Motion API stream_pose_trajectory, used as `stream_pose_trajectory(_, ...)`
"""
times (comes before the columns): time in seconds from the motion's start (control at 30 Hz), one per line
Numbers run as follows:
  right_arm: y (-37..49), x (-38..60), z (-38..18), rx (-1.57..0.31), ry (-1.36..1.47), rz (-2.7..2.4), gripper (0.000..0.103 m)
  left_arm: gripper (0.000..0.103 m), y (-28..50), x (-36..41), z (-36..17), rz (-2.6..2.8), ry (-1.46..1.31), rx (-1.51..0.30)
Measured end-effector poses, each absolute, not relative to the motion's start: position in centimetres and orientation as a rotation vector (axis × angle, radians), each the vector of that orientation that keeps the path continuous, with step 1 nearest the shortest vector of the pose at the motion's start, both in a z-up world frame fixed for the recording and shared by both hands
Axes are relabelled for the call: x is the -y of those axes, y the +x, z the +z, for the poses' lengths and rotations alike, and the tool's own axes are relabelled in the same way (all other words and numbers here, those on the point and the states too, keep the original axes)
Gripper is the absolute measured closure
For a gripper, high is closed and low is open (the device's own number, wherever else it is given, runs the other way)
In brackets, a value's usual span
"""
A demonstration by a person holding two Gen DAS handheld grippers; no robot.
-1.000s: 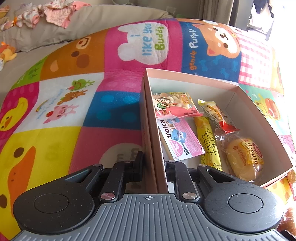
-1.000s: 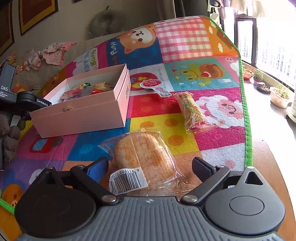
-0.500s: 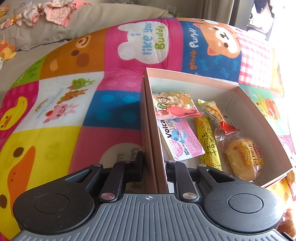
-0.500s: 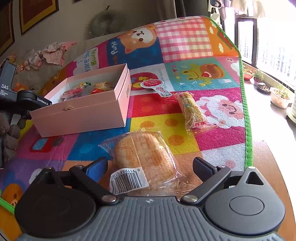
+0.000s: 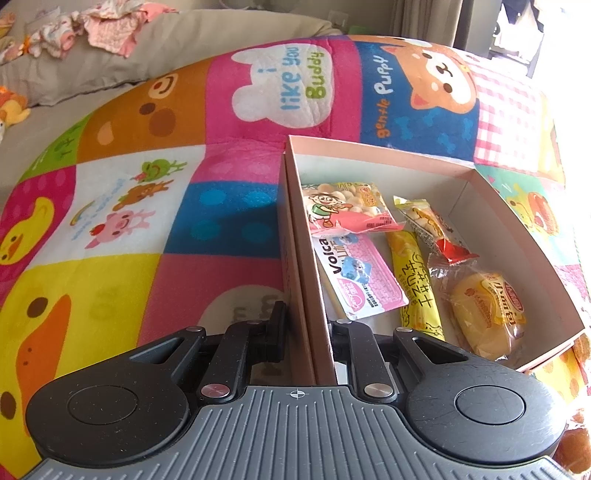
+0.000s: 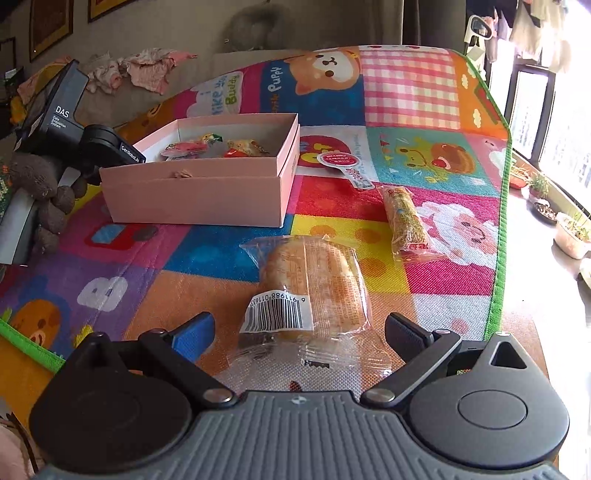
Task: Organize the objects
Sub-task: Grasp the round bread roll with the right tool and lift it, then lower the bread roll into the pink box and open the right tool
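A pink box sits on a colourful play mat and holds several snack packets, among them a bun. My left gripper is shut on the box's near left wall. It also shows in the right wrist view at the box's left end. My right gripper is open, its fingers on either side of the near end of a wrapped bun that lies on the mat. A wrapped snack bar and a red-labelled flat packet lie further off to the right.
The mat's green edge runs along the right, with bare table beyond it. A brown plush toy sits left of the box. Clothes lie on a grey couch behind the mat.
My right gripper has drawn back a little, so the wrapped bun now lies further ahead between the open fingers. The left gripper and box have not moved.
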State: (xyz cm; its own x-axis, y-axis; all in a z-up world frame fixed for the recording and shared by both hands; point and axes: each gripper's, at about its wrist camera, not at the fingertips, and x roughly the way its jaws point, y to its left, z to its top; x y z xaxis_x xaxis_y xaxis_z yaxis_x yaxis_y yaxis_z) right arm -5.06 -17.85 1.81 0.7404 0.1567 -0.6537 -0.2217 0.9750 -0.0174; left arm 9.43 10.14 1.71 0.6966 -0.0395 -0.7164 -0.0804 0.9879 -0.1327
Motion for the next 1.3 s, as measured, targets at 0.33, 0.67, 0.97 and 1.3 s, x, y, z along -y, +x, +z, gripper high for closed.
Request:
stream_pose_trajectory(0.33, -2.0, 16.9, 2.4, -0.756, -0.153, 0.175, 0.004, 0.086, 9.4, -10.3, 1.7, 0.014, -0.167, -0.804)
stream_pose_trajectory(0.67, 0.8, 16.8, 2.8, -0.872, -0.114, 0.235, 0.045, 0.086, 9.4, -10.4, 1.7, 0.004, -0.170, -0.800)
stream_pose_trajectory(0.97, 0.0, 13.9, 10.0, -0.816, -0.137, 0.388, 0.047, 0.086, 9.3, -10.3, 1.7, 0.005, -0.163, -0.792)
stream_pose_trajectory(1.3, 11.3, 6.4, 12.0, -0.740, -0.112, 0.394, 0.047, 0.086, 9.5, -10.4, 1.8, -0.004, -0.164, -0.807)
